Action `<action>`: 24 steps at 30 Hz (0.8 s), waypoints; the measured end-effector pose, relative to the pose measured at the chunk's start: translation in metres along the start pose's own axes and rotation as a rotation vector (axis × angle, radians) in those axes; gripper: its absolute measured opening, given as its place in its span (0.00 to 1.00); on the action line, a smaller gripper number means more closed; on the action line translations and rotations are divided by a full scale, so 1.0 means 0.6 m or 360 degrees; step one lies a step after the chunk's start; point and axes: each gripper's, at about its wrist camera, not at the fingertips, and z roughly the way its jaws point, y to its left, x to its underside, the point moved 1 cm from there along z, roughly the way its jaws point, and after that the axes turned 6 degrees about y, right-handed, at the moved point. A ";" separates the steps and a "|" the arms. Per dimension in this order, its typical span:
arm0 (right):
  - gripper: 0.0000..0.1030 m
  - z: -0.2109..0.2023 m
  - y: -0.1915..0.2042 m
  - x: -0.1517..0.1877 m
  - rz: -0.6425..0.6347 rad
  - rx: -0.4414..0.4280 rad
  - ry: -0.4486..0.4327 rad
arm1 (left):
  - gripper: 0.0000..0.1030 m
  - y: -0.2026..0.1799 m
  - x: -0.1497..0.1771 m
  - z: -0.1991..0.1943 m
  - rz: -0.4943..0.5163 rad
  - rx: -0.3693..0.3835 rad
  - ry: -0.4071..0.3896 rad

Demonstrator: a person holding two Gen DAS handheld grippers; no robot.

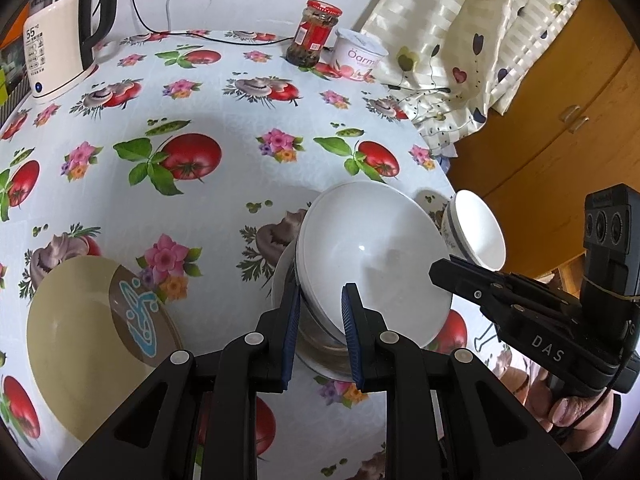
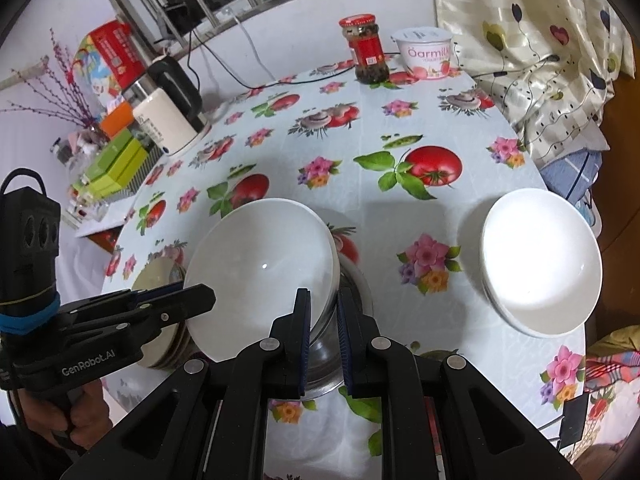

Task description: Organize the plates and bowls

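i'm seeing a pale tablecloth [image 2: 360, 128] printed with red tomatoes, green leaves and pink flowers. i'm looking at a plain glossy white bowl [image 2: 260, 268], with more white bowls [image 2: 540, 264] near the table's right edge. a beige plate [image 1: 76, 336] with a brown centre and turquoise marking is showing. the jar [image 2: 366, 50] is wearing a red lid and label.

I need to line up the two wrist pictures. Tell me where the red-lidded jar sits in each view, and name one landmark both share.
Left wrist view: the red-lidded jar stands at top centre, at the table's far edge, just left of the yogurt tub.
Right wrist view: the jar stands at top centre-right, again just left of the tub.
Shared landmark: the white electric kettle, left of the jar in both.
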 end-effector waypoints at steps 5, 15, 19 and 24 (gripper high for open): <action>0.13 0.007 -0.006 0.002 0.0015 -0.0004 0.0023 | 0.22 0.002 0.001 0.010 -0.0005 0.0002 0.0031; 0.15 0.023 -0.012 0.005 0.0037 -0.0020 0.0077 | 0.22 0.010 0.002 0.027 -0.0024 -0.0004 0.0073; 0.15 0.025 -0.012 0.006 0.0035 -0.0018 0.0080 | 0.22 0.012 0.003 0.030 -0.0026 0.0004 0.0077; 0.15 0.026 -0.012 0.006 0.0031 -0.0015 0.0082 | 0.22 0.014 0.003 0.032 -0.0028 0.0009 0.0083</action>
